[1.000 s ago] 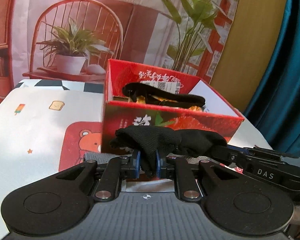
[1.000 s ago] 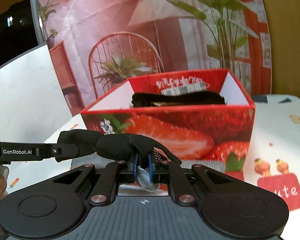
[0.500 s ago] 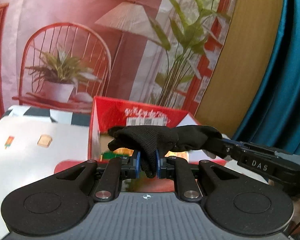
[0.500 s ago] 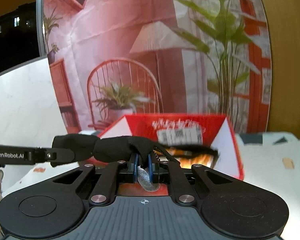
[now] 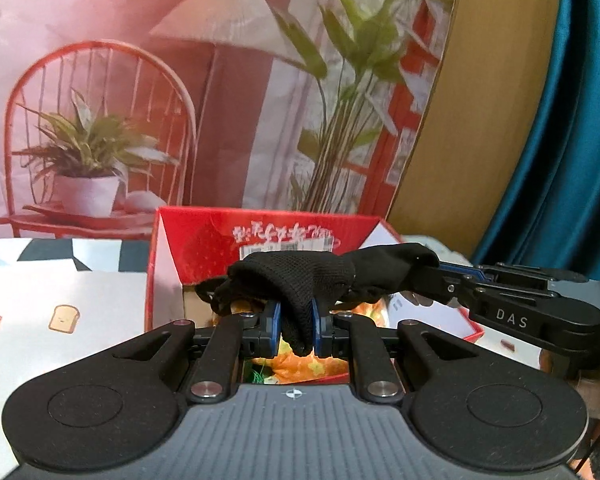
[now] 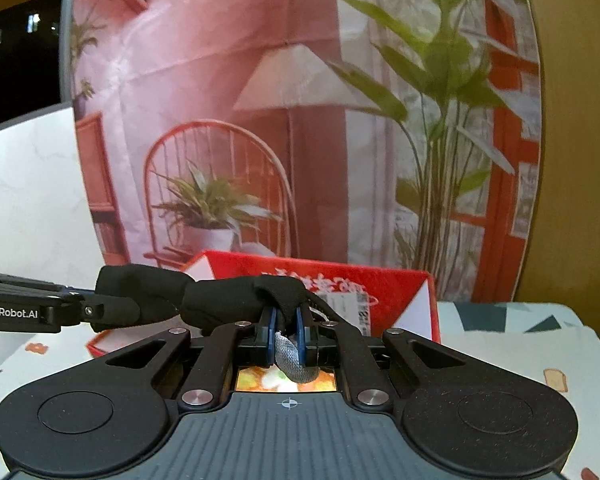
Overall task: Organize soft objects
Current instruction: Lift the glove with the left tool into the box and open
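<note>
I hold the black sock (image 5: 300, 280) stretched between my 2 grippers, left fingers (image 5: 275, 322) and right fingers (image 6: 271, 330) both clamped on it, mid-frame above the strawberry box (image 5: 204, 236) (probably so it drops in flat).

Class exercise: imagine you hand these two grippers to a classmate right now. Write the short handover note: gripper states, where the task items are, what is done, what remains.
Left gripper: shut on one end of the black sock.
Right gripper: shut on the sock's other end, where a grey cuff hangs between the fingers.
The sock is stretched between both grippers, held over the open red strawberry box.
Done: sock picked up and carried to the box; some colourful items already lie inside.
Left: lower the sock into the box, then open both grippers.
</note>
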A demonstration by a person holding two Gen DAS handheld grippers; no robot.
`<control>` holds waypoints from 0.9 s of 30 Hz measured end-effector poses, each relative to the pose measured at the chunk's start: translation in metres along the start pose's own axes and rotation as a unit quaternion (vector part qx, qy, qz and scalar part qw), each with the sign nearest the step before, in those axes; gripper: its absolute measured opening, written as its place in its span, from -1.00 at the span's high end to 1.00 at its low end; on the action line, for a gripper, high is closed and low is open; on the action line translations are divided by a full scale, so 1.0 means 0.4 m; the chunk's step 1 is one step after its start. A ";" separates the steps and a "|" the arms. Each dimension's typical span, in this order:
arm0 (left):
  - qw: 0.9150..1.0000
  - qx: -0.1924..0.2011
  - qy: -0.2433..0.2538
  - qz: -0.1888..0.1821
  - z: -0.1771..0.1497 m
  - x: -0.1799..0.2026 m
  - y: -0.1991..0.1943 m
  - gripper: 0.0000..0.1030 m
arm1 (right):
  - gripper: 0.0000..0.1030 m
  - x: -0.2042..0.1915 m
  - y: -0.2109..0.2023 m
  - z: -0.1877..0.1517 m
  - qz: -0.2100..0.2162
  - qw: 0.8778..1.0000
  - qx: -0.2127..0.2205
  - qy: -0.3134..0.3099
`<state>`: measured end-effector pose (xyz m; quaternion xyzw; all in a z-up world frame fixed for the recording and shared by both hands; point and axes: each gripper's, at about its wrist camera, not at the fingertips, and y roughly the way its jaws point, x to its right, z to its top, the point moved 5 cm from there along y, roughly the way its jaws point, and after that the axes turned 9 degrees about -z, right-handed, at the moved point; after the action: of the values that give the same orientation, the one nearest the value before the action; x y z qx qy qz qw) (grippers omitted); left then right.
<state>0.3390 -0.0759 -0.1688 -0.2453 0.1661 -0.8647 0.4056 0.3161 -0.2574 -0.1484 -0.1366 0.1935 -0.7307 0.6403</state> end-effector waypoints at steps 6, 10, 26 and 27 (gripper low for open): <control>0.999 -0.045 -0.027 -0.008 -0.017 -0.036 0.066 0.68 | 0.82 0.023 0.060 -0.041 -0.005 0.999 -0.041 0.019; 0.997 -0.065 -0.037 -0.013 -0.036 -0.052 0.093 0.68 | 0.81 0.031 0.081 -0.064 -0.007 0.998 -0.058 0.024; 0.996 -0.082 -0.040 -0.010 -0.056 -0.064 0.114 -0.03 | 0.61 0.064 0.089 -0.107 -0.027 0.997 -0.069 0.038; 0.996 -0.078 -0.036 -0.008 -0.054 -0.061 0.108 -0.11 | 0.61 0.065 0.086 -0.108 -0.028 0.997 -0.068 0.038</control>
<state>0.3674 -0.0815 -0.2147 -0.3081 0.2163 -0.8429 0.3844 0.3234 -0.2820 -0.2037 -0.1569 0.2628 -0.7383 0.6010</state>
